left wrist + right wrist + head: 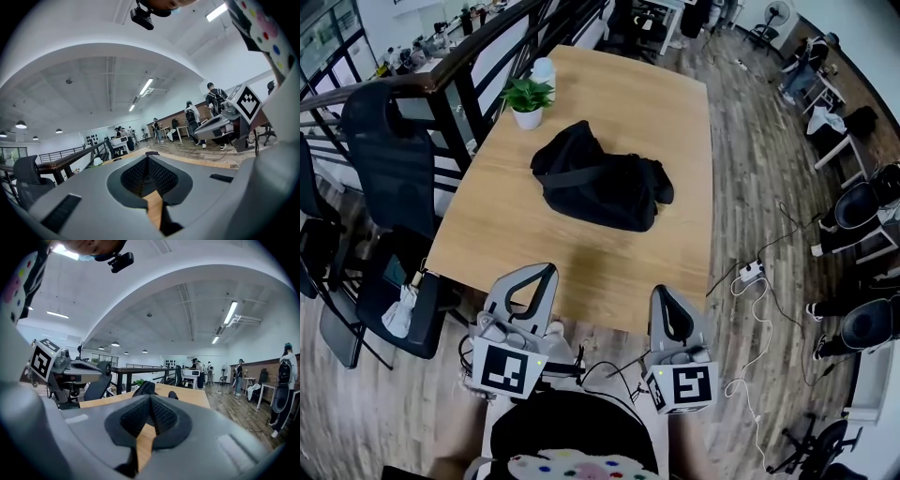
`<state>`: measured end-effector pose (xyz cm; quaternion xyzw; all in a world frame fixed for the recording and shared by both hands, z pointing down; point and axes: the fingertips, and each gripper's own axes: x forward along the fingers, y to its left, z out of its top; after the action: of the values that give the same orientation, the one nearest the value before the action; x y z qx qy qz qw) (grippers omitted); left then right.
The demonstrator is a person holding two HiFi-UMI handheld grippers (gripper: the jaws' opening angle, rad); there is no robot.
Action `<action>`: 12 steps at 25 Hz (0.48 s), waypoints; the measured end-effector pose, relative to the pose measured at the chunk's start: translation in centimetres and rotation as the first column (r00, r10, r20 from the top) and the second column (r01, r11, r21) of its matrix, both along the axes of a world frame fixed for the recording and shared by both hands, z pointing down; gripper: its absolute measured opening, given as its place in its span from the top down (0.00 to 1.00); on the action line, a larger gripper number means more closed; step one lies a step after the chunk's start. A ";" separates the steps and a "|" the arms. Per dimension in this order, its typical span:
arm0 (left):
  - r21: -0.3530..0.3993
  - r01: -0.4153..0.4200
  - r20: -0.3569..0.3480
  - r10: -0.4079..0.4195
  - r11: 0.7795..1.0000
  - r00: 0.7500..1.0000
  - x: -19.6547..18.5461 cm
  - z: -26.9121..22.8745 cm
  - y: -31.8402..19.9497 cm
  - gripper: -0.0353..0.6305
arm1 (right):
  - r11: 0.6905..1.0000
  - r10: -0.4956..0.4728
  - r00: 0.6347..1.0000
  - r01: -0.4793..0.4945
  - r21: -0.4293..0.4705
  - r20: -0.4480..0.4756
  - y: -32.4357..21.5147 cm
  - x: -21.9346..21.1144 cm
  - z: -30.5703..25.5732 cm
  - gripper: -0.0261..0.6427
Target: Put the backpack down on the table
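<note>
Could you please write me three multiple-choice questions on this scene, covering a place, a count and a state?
1. Where does the black fabric backpack lie?
A. on the floor
B. on the light wooden table
C. on a chair seat

2. How many potted plants stand on that table?
A. one
B. two
C. three

3. How do the left gripper and the right gripper stand?
A. both wide open
B. both shut on the backpack
C. both shut, holding nothing

Answers:
1 B: the head view shows the backpack resting near the table's middle.
2 A: only the small green plant in a white pot stands there, near the far left edge.
3 C: each gripper view shows its jaws together with nothing between them, well short of the backpack.
</note>
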<state>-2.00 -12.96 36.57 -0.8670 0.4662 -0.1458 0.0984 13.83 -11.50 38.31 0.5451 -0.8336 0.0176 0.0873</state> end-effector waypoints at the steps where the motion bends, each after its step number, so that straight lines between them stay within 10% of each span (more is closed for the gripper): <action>1: 0.001 -0.002 -0.001 0.002 1.000 1.000 0.1 0.0 0.1 0.94 | 1.000 -0.001 1.000 0.001 0.001 0.001 0.0 0.0 0.0 0.95; 12: 0.007 -0.011 0.014 0.011 1.000 1.000 0.7 -0.2 0.7 0.94 | 1.000 -0.030 0.999 0.030 0.003 0.014 0.1 -0.6 -0.3 0.95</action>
<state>-1.32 -12.29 36.32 -0.8682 0.4611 -0.1497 0.1055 13.21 -11.40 38.03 0.5326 -0.8423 0.0190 0.0807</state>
